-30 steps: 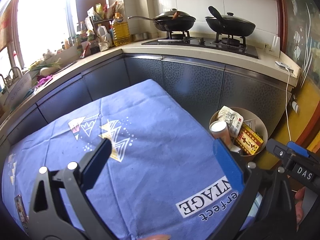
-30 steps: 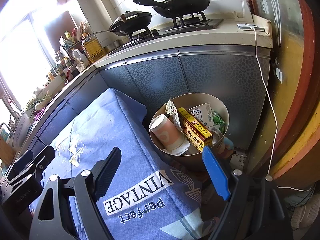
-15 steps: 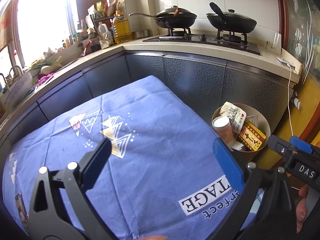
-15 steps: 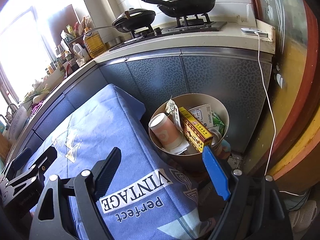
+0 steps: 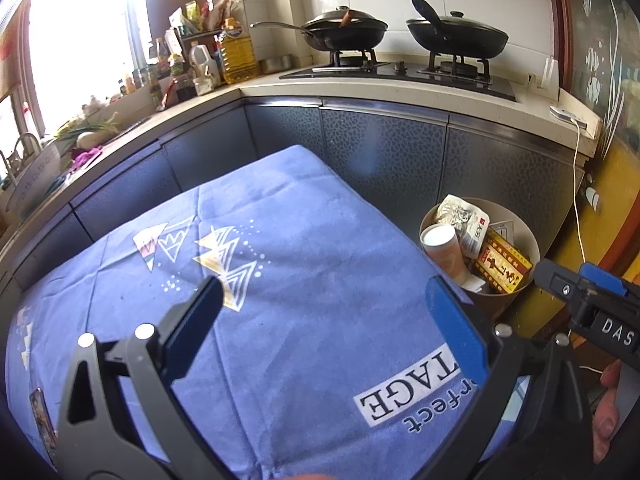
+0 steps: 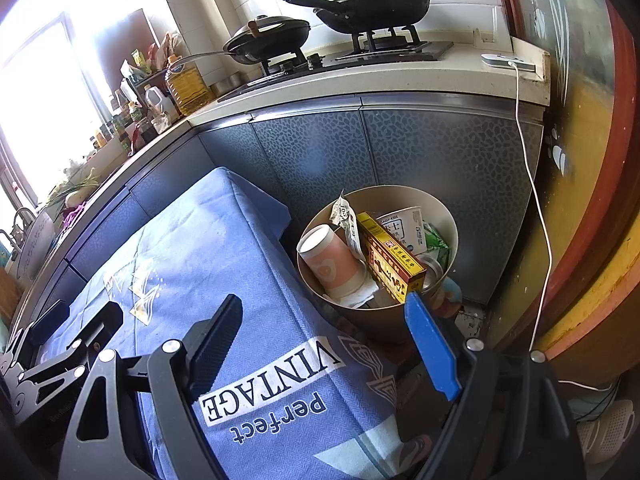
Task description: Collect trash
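Nothing moved; one full bin (image 6: 448, 216)

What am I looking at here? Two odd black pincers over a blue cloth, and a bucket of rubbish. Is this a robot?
No robot: a person holds a hand tool in each hand, each with a camera looking along its jaws. One picture is from the left gripper, the other from the right gripper. Both stand open and hold nothing. Below them lies a blue tablecloth, with nothing on it that I can see. Beside it stands a bin holding a paper cup, a red and yellow box and wrappers.
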{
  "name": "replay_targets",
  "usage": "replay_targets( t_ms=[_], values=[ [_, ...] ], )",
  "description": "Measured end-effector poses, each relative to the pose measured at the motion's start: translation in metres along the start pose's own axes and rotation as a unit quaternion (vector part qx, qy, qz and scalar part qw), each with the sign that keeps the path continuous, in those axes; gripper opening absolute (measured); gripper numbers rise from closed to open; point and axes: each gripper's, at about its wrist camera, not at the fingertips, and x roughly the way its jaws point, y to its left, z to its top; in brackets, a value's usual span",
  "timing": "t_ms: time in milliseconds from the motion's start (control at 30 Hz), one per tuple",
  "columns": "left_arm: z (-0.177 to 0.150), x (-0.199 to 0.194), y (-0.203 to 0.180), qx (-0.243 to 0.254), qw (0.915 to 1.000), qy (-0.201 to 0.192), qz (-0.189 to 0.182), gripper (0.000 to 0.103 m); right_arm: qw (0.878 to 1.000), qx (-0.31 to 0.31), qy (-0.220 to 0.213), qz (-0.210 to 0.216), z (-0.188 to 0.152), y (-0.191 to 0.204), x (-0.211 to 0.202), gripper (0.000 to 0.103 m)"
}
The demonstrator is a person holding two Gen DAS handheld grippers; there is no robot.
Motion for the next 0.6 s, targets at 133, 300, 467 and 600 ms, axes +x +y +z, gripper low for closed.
replay_targets(
  t_ms=[133, 300, 467, 600],
  values=[
    [-0.0009, -0.0006, -0.0002, -0.001, 1.0000, -0.004, -0.002, 0.097, 1.000, 0.000, 0.000, 0.000, -0.0007, 0.0000, 0.0005, 0.082],
    [-0.0013, -0.0012, -0.0035, 0.007, 0.9999, -0.004, -0.010, 0.097, 1.000, 0.000, 0.001, 0.000, -0.0007, 0.0000, 0.0006, 0.082],
    [-0.0012, 0.0002, -0.0023, 0.003, 0.9999, 0.002, -0.011, 0.097, 1.000, 0.000, 0.001, 0.000, -0.0005, -0.0002, 0.0008, 0.082],
    [-0.0014, 0.0012, -0.0006, -0.002, 0.9999, 0.005, -0.011, 0.097, 1.000, 0.001, 0.003, 0.000, -0.0025, -0.0016, 0.0039, 0.082]
  ],
)
